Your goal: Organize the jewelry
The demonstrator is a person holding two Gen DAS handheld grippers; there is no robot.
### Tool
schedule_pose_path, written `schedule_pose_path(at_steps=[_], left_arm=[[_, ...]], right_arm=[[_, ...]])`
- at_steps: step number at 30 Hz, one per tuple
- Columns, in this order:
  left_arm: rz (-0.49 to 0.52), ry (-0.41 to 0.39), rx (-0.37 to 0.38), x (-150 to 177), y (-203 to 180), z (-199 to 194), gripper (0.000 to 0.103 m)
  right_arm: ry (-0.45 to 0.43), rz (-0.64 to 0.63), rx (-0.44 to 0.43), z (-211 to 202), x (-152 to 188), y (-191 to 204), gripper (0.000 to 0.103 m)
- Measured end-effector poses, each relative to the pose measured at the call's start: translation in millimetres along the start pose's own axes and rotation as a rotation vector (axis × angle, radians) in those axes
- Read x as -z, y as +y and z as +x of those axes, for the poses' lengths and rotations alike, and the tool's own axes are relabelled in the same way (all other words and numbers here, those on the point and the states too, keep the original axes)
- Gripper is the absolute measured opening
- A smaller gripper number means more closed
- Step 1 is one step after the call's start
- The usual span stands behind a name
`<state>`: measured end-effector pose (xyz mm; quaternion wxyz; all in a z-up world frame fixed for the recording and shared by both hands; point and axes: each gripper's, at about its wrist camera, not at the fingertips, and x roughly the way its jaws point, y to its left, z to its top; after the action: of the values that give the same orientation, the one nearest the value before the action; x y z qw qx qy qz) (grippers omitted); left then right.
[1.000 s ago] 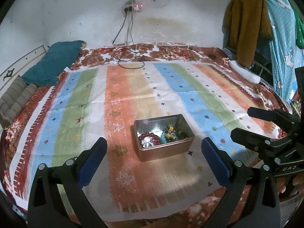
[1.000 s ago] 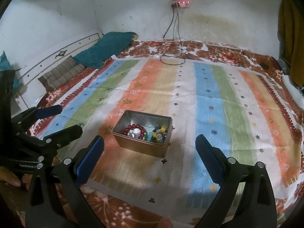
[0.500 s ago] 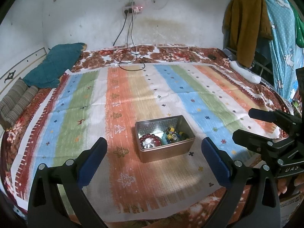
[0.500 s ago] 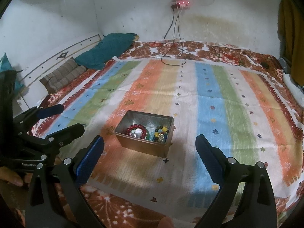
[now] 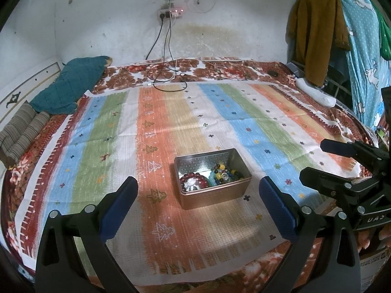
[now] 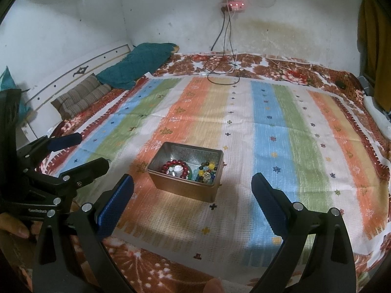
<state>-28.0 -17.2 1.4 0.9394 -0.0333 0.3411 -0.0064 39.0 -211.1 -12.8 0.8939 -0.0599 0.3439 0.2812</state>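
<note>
- We find the open rectangular metal tin (image 5: 212, 180) resting on the orange stripe of the striped woven cloth (image 5: 244, 127) spread across the bed, well apart from the teal quilted pillow (image 5: 70, 85) at the head end.
- Inside the tin we see a dark red beaded bracelet (image 5: 194, 182) on the left half and a loose heap of mixed coloured beads (image 5: 224, 172) on the right half; a small shiny piece sits inside the red ring, too small for us to identify.
- Our left hand-held gripper (image 5: 198, 210) hovers short of the tin with its blue-padded fingers spread wide and nothing between them.
- Our right hand-held gripper (image 6: 193, 201) is likewise spread wide and empty, near the tin's front wall but not touching it; from the left wrist view it shows at the right edge of the frame.
- We judge the tin light, rigid and smooth-walled, so it could skid or tip on the soft bedding if pushed from one side; one gripper bracing a short wall would steady it.
- The bracelets look light and limp, probably strung on elastic, with hard round beads that may roll out of a pinch. We would take the red one across a single stretch of its ring, pads closing on the beads, and lift slowly so it drapes rather than snags its neighbours.
- Glassy beads could chip if dropped against the metal.
</note>
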Motion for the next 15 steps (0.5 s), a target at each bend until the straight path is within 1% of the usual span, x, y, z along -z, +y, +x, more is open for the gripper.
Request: schedule_pose_path(at_steps=[5,9,15], left_arm=[[0.014,0.0,-0.003,-2.7,0.8,1.0,0.097],[0.006,-0.005,-0.001,-5.2,6.6,1.3,0.097],[0.007,-0.006,-0.003,-4.4,5.5,1.0,0.097]], right_arm=[[-0.001,0.0,0.0,0.0,0.2,-0.7,0.098],[-0.004,-0.001,0.001,-0.7,-0.8,1.0,0.098],[-0.005,0.002,0.0,-1.2,-0.5,0.9,0.098]])
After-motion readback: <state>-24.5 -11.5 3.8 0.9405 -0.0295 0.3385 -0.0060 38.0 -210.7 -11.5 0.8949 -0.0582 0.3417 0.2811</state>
